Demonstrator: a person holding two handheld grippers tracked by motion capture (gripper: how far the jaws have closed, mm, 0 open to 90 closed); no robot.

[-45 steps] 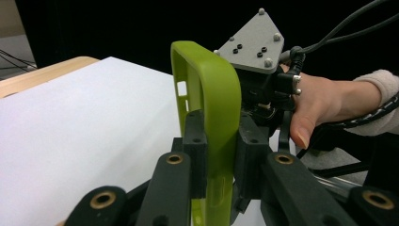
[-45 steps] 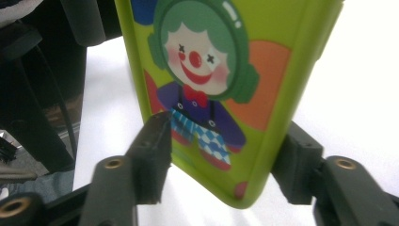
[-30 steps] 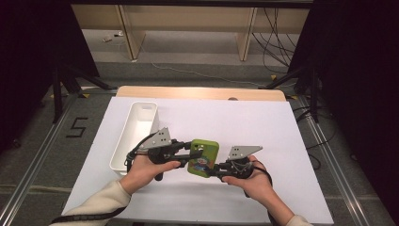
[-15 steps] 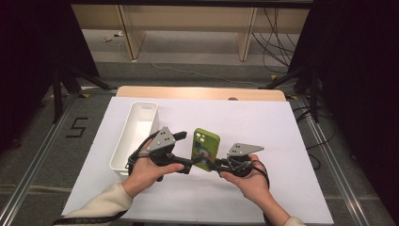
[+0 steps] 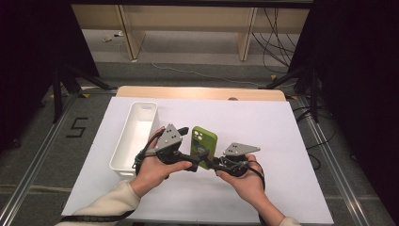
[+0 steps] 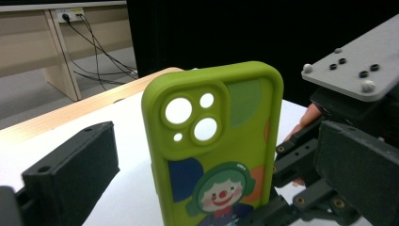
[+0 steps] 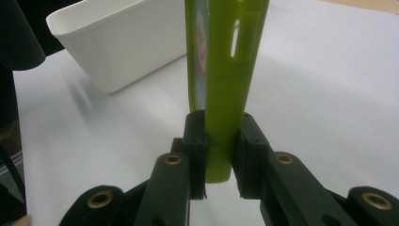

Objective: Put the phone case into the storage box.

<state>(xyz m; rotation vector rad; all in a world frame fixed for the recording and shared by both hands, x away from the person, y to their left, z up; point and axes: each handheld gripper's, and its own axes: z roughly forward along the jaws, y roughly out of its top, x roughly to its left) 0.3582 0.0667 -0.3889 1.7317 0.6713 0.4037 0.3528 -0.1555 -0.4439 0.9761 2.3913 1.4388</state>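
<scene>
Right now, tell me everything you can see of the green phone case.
The case is lime green, looks like soft rubber, with round camera holes, a raised lens frame and a cartoon clown print. It stands upright above the table. The right tool clamps its bottom edge; the left tool sits beside it, open.

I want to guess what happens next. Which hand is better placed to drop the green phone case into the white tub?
Probably the right gripper: its jaws clamp the green rubber phone case, while the left gripper looks open beside it, though nearer the white plastic tub.
</scene>
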